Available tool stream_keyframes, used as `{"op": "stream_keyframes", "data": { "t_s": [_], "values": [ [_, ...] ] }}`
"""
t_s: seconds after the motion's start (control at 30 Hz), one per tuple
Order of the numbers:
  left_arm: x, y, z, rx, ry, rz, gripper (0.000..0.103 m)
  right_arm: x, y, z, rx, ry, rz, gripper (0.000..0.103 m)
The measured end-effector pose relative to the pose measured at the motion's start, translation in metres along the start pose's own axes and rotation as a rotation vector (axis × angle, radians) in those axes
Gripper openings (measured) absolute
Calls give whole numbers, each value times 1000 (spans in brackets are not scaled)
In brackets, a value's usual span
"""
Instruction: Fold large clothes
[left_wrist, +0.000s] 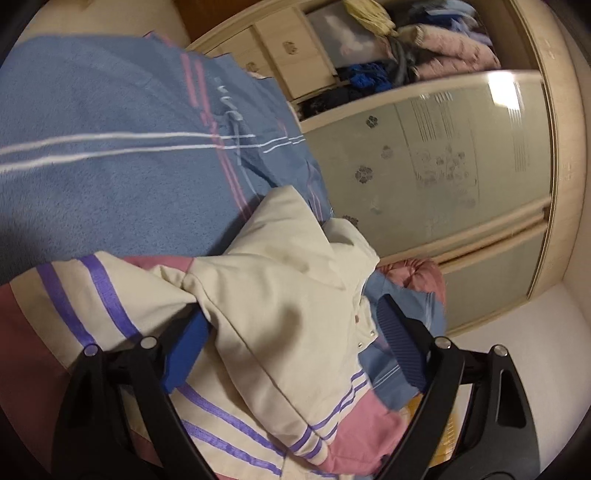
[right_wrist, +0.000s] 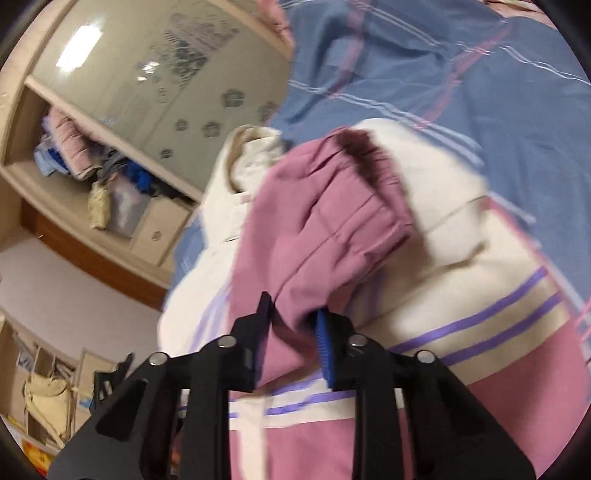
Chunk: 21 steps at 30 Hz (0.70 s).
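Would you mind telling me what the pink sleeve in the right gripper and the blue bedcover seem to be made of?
Pink sleeve: probably a matte woven fabric, cotton or a blend; it folds in soft creases and gathers at the cuff. Blue bedcover: looks like terry or brushed cotton, with a fuzzy, napped surface and woven stripes.

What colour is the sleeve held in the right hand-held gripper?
Pink. The sleeve shows best in the right wrist view, pinched in the right hand-held gripper.

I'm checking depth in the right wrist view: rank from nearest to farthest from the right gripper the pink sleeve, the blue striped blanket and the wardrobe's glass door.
1. pink sleeve, pinched in the right gripper.
2. blue striped blanket, spread beyond the jacket, upper right.
3. glass door, behind the bed, upper left.
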<state>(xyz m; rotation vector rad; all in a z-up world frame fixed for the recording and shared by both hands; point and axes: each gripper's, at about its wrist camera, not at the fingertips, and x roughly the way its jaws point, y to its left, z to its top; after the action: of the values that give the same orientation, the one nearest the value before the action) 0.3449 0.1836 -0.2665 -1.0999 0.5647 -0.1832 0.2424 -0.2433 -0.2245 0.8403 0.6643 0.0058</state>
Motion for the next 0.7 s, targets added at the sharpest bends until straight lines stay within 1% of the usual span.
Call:
{"op": "stream_keyframes", "data": {
  "t_s": [0.1, 0.17, 0.2, 0.23, 0.27, 0.3, 0.33, 0.37, 0.4, 0.43, 0.47, 0.5, 0.53, 0.57, 0.63, 0.67, 0.7],
  "values": [
    [1, -19, -9, 103, 7, -15, 90, -1, 27, -21, -62, -2, 25, 22],
    [1, -27, -14, 150, -10, 3, 91, -7, 37, -38, -79, -17, 24, 21],
    [1, -27, -13, 158, -24, 19, 91, -13, 40, -46, -83, -29, 26, 21],
    [2, -23, -12, 147, -43, 31, 91, -17, 39, -54, -84, -39, 30, 21],
    [1, -16, -10, 114, -66, 32, 90, -21, 39, -61, -83, -44, 33, 21],
    [-1, -7, -7, 69, -86, 24, 88, -22, 38, -65, -81, -43, 37, 21],
    [-3, 2, -5, 27, -100, 13, 82, -23, 36, -69, -74, -36, 43, 21],
    [-6, 9, -3, -14, -110, 0, 80, -22, 34, -71, -63, -23, 49, 21],
    [-9, 13, -1, -40, -114, -19, 80, -19, 32, -70, -51, -7, 56, 21],
    [-12, 12, -1, -45, -115, -29, 80, -16, 30, -69, -43, 7, 62, 21],
    [-14, 9, -3, -31, -110, -31, 82, -14, 27, -68, -37, 17, 65, 21],
    [-13, 1, -5, 11, -93, -24, 83, -14, 26, -65, -30, 19, 65, 21],
    [-11, -9, -10, 62, -71, -13, 86, -13, 23, -64, -22, 20, 62, 21],
    [-8, -20, -15, 121, -37, -1, 91, -12, 18, -62, -7, 23, 60, 21],
    [2, -33, -25, 190, 25, -7, 97, -10, 12, -61, 10, 30, 59, 22],
    [10, -38, -30, 223, 70, -15, 98, -9, 9, -60, 18, 35, 59, 23],
    [15, -40, -32, 241, 88, -8, 99, -8, 8, -60, 19, 36, 58, 23]
  ]
}}
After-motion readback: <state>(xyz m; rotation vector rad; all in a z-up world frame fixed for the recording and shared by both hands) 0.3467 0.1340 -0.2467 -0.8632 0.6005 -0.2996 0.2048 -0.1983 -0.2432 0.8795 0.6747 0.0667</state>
